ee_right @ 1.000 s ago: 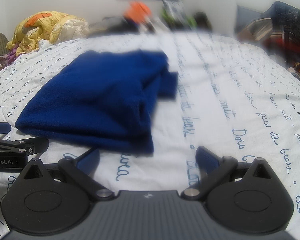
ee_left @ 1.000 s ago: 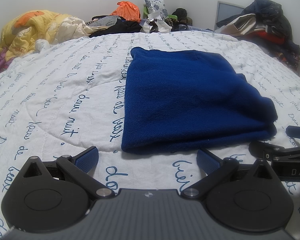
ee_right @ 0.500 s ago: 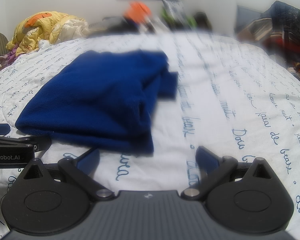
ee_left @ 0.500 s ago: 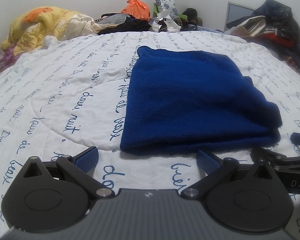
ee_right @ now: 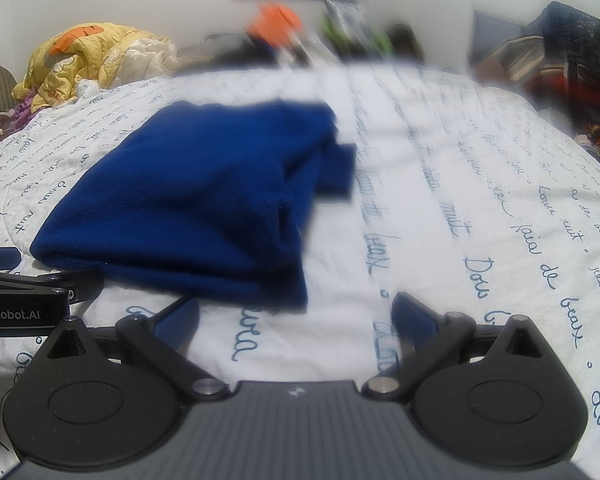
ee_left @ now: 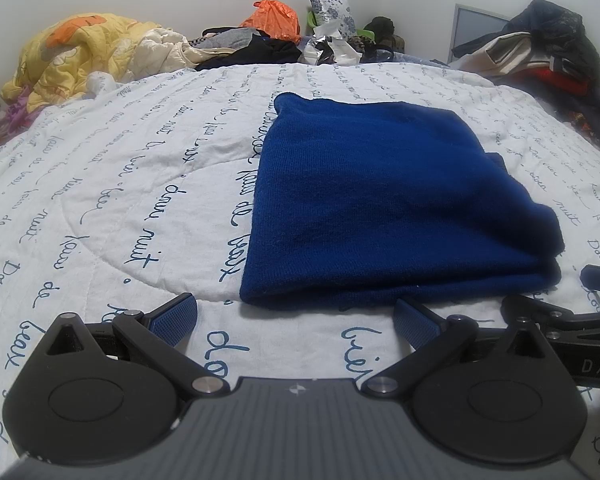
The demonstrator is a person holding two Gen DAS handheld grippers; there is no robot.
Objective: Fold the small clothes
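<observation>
Left wrist view looks across a bed covered by a white quilt (ee_left: 112, 184) printed with dark blue handwriting. A folded blue garment (ee_left: 376, 208) lies flat on the quilt, about midway between the bed's side edges, its thick doubled edge facing the camera and its far edge toward the head of the bed. The left gripper (ee_left: 296, 314) sits low over the quilt just short of that near edge, its jaws spread wide with nothing between them; its blue fingertips (ee_left: 174, 316) are close to the fabric but apart from it. At the right edge of this view part of the right gripper (ee_left: 560, 316) shows beside the garment's near right corner.

Right wrist view is partly blurred through the middle. It shows the same blue garment (ee_right: 204, 200) to the left of centre, layers stacked at its right side with a small flap sticking out there. The right gripper (ee_right: 296, 314) hovers over bare quilt (ee_right: 500, 200), jaws wide and empty, just near of the garment's corner. The left gripper (ee_right: 40, 280) enters from the left edge.

Along the far edge of the bed lie a yellow comforter (ee_left: 84, 52), an orange bag (ee_left: 274, 18) and dark clothes; a further clothes pile (ee_left: 548, 52) rises at the far right corner.
</observation>
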